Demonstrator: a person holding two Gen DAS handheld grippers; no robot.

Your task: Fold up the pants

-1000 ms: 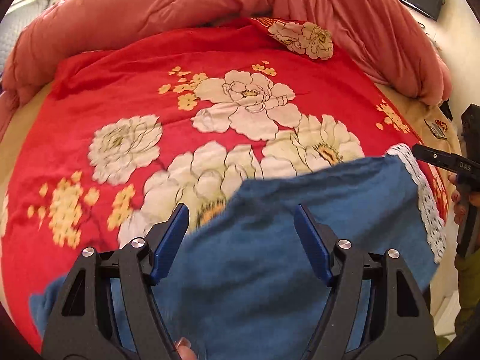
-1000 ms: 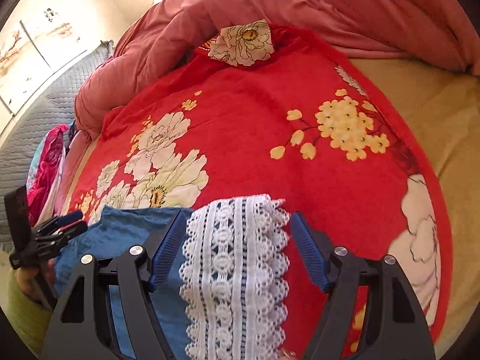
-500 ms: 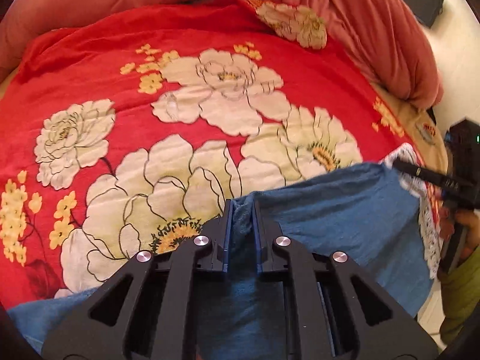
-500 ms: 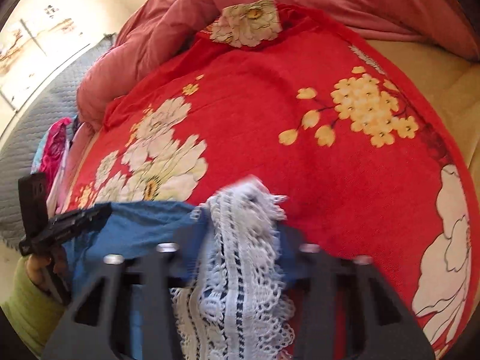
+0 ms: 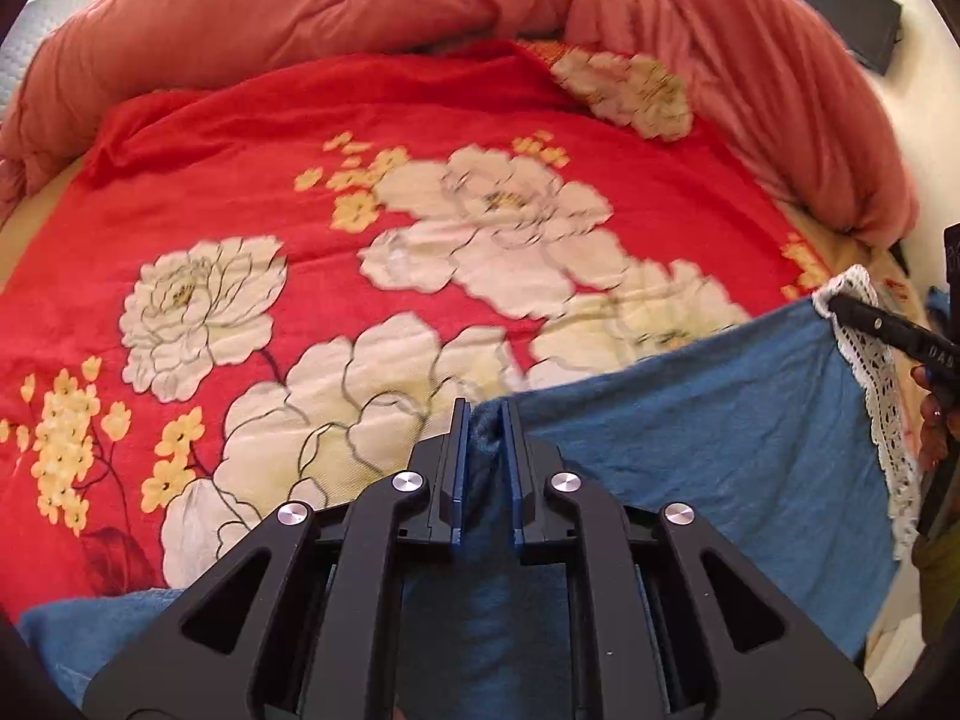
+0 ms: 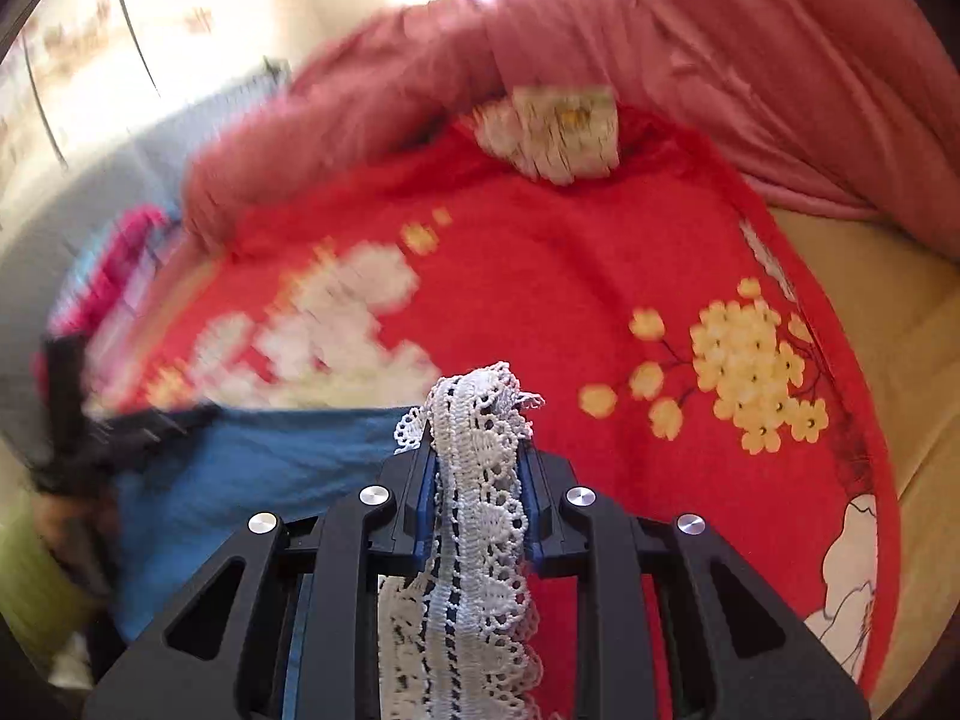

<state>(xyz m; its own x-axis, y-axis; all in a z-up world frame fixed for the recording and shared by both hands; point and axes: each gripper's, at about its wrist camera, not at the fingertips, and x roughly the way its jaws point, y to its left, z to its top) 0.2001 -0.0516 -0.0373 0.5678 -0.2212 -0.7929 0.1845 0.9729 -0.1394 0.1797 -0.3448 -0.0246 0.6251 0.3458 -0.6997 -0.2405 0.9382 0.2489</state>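
Observation:
Blue pants with a white lace hem lie on a red flowered blanket. My left gripper is shut on the blue cloth's upper edge. My right gripper is shut on the lace hem and holds that corner raised. The right gripper also shows at the right edge of the left wrist view, pinching the lace. The left gripper appears blurred at the left of the right wrist view, with the blue cloth stretched between the two.
The red flowered blanket covers the bed. A pink duvet is bunched along the far side. Beige sheet shows at the right. A dark screen stands at the far right.
Both grippers went from open to shut, the left on the blue cloth edge, the right on the lace hem. The held edge has since lifted and the views are motion-blurred.

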